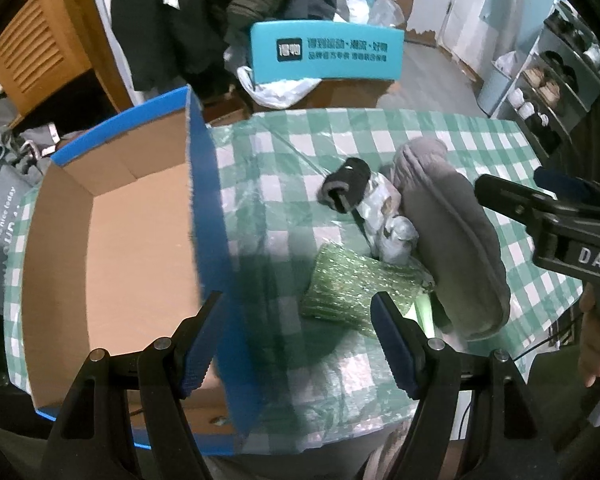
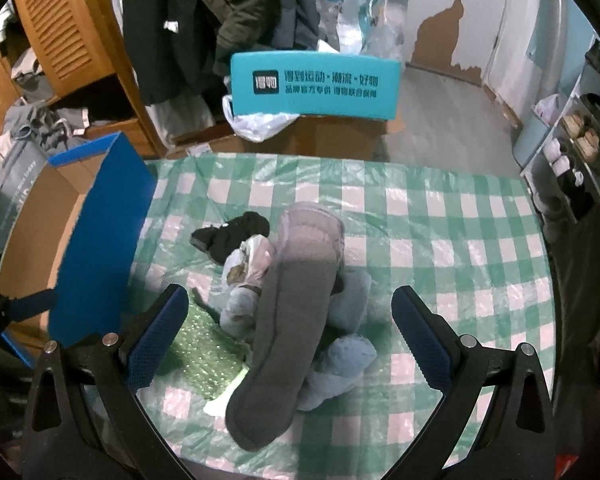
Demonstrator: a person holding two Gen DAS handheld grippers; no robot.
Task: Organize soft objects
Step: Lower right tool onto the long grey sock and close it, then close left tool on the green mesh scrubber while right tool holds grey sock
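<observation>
A pile of soft things lies on the green checked tablecloth (image 1: 284, 152): a long grey padded piece (image 1: 452, 240) (image 2: 288, 320), a green sparkly cloth (image 1: 352, 284) (image 2: 200, 348), a black rolled sock (image 1: 346, 188) (image 2: 232, 236), a pale patterned bundle (image 1: 388, 224) (image 2: 248, 264) and pale blue cloth (image 2: 344, 356). An open blue cardboard box (image 1: 204, 200) (image 2: 100, 240) stands left of the pile. My left gripper (image 1: 296, 344) is open and empty, just before the green cloth. My right gripper (image 2: 292, 340) is open, straddling the grey piece above the pile; it also shows in the left wrist view (image 1: 540, 208).
A teal box (image 1: 326, 52) (image 2: 314, 84) with a white plastic bag stands beyond the table's far edge. Hanging coats (image 2: 204, 20) and a wooden cabinet (image 1: 40, 48) are behind. A shoe rack (image 2: 576, 148) stands at the right. A grey bag (image 1: 0, 220) lies left of the box.
</observation>
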